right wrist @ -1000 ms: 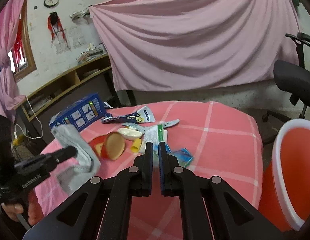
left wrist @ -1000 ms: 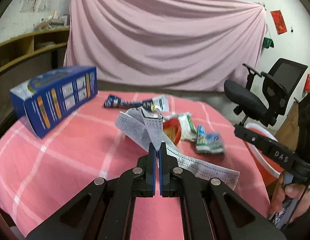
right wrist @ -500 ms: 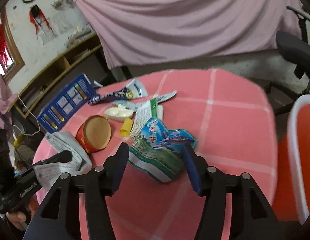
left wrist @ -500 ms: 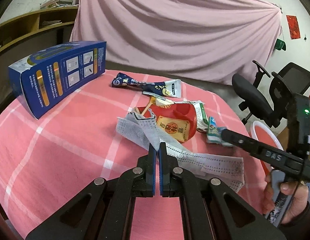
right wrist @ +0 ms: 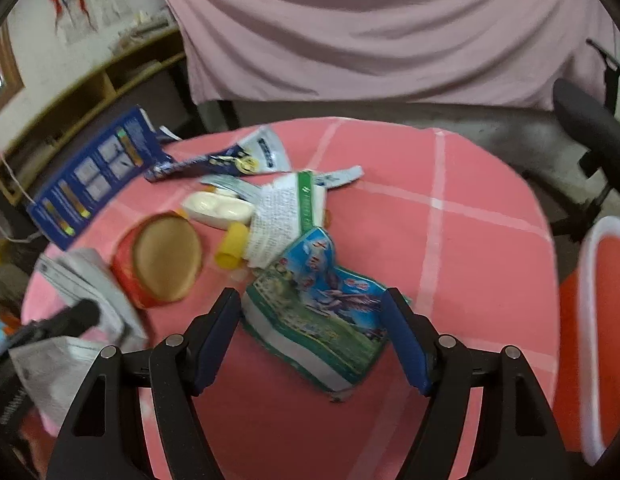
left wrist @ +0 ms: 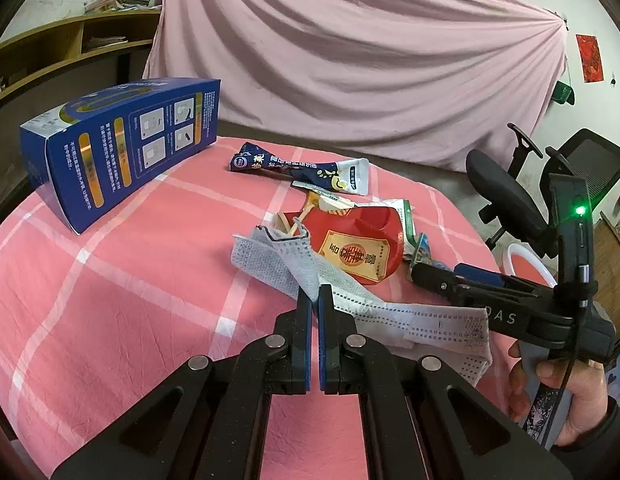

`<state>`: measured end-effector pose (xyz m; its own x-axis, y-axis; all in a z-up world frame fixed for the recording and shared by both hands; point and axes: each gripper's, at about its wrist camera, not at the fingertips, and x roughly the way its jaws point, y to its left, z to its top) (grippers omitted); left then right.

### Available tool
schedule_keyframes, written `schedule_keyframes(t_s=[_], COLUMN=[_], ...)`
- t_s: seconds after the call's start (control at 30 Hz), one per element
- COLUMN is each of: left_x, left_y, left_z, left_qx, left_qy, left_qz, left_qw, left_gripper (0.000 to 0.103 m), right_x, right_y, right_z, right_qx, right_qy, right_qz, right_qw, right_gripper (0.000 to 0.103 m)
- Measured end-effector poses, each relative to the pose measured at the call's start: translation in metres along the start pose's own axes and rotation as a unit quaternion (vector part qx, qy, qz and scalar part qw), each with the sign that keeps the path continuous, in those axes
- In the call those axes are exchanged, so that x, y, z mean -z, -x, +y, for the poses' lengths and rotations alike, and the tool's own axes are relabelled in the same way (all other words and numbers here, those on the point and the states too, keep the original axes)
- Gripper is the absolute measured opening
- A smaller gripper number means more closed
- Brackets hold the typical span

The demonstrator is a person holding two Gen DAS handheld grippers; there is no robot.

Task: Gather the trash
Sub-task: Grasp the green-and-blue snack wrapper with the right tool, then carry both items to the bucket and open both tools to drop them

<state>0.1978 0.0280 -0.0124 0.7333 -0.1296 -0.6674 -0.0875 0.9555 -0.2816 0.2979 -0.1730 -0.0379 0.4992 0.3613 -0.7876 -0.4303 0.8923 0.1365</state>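
My left gripper (left wrist: pixel 314 298) is shut on a grey-white face mask (left wrist: pixel 414 320), whose loose ends drape onto the pink checked tablecloth (left wrist: pixel 109 300). In the right wrist view it shows at the lower left as the left gripper (right wrist: pixel 87 312) with the mask (right wrist: pixel 89 276). My right gripper (right wrist: pixel 310 302) hangs low over the table, its jaws opening. A crumpled blue-green snack wrapper (right wrist: pixel 322 312) lies between the fingers; the pads do not squeeze it. From the left wrist view, the right gripper (left wrist: pixel 438 274) sits at the right, held by a hand (left wrist: pixel 566 392).
More trash lies mid-table: a red paper cup (right wrist: pixel 161 264) on its side, a white-green wrapper (right wrist: pixel 285 212), a yellow cap (right wrist: pixel 229 248), a white plastic piece (right wrist: pixel 217 208), a dark blue sachet (left wrist: pixel 297 168). A blue box (left wrist: pixel 121 152) stands left. An orange bin (right wrist: pixel 590 320) and office chair (left wrist: pixel 510 196) stand right.
The right gripper went from shut to wide open and came down and forward over the blue-green wrapper. The left gripper kept its hold on the mask and hardly moved.
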Motion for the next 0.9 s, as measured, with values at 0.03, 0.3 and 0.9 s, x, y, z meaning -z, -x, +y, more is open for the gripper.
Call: schedule_keyframes(t_s=[0.03, 0.3, 0.9], left_x=[0.0, 0.0, 0.003], left_y=[0.0, 0.0, 0.025], left_z=[0.0, 0.0, -0.04], left_qx=[-0.001, 0.0, -0.012], left_qy=[-0.001, -0.003, -0.061], left_qz=[0.0, 0.0, -0.071], left_qw=[1.0, 1.0, 0.9956], left_gripper=[0.001, 0.001, 0.001], right_x=[0.0, 0.002, 0.022], right_y=[0.0, -0.003, 0.062], right_z=[-0.001, -0.008, -0.029], right_qx=[0.003, 0.008, -0.061], right_qy=[0.0, -0.002, -0.039], right_qz=[0.002, 0.008, -0.124], right_qw=[1.0, 1.0, 0.99], right_gripper=[0.072, 0.058, 0.008])
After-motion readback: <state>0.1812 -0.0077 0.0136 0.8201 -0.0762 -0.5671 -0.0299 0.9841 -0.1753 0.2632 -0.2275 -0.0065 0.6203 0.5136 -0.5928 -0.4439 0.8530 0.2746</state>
